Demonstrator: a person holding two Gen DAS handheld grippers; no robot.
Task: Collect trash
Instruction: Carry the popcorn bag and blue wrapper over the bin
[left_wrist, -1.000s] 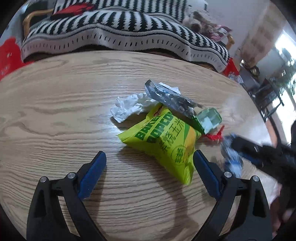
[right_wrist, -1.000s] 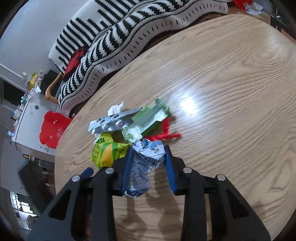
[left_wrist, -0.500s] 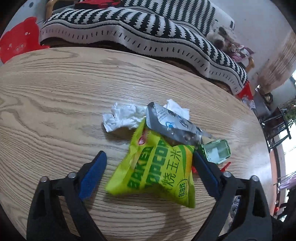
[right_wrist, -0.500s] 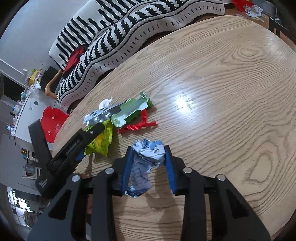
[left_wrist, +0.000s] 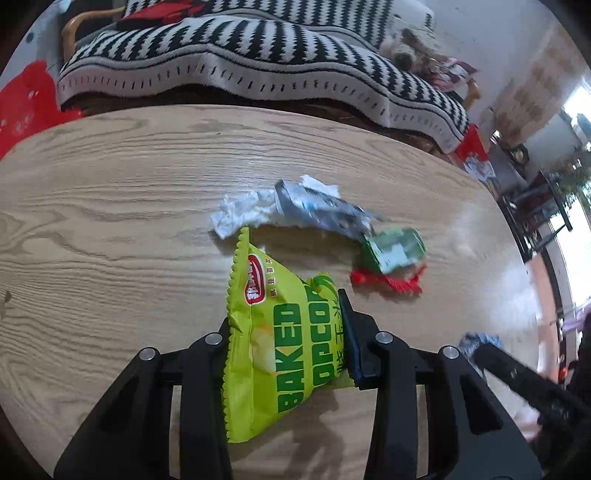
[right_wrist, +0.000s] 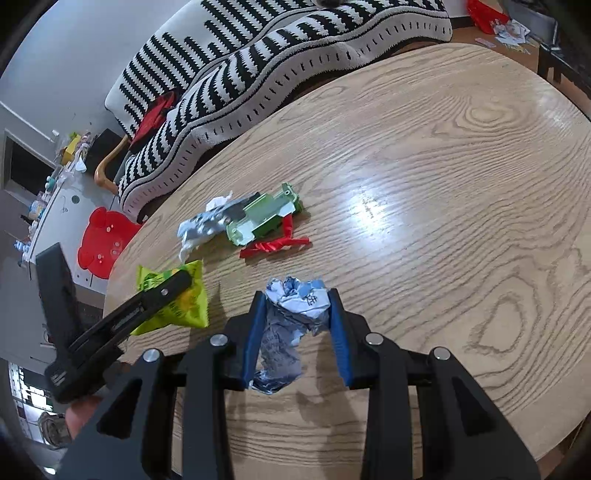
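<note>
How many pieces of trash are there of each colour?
Green: 2, the yellow-green popcorn bag and the green carton
Red: 1, the red wrapper
Silver: 1, the silver foil wrapper
White: 1, the white tissue
Blue-white: 1, the crumpled wrapper
Total: 6

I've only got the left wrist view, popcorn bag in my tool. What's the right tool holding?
Observer: The right tool is shut on a crumpled blue-and-white wrapper.
Operator: Any of it loose?
Observer: Yes, a tail trails back between the pads.
Operator: And my grip?
Observer: The left tool has just been closing its jaws on the popcorn bag; from the right, one finger crosses the bag's upper corner.
</note>
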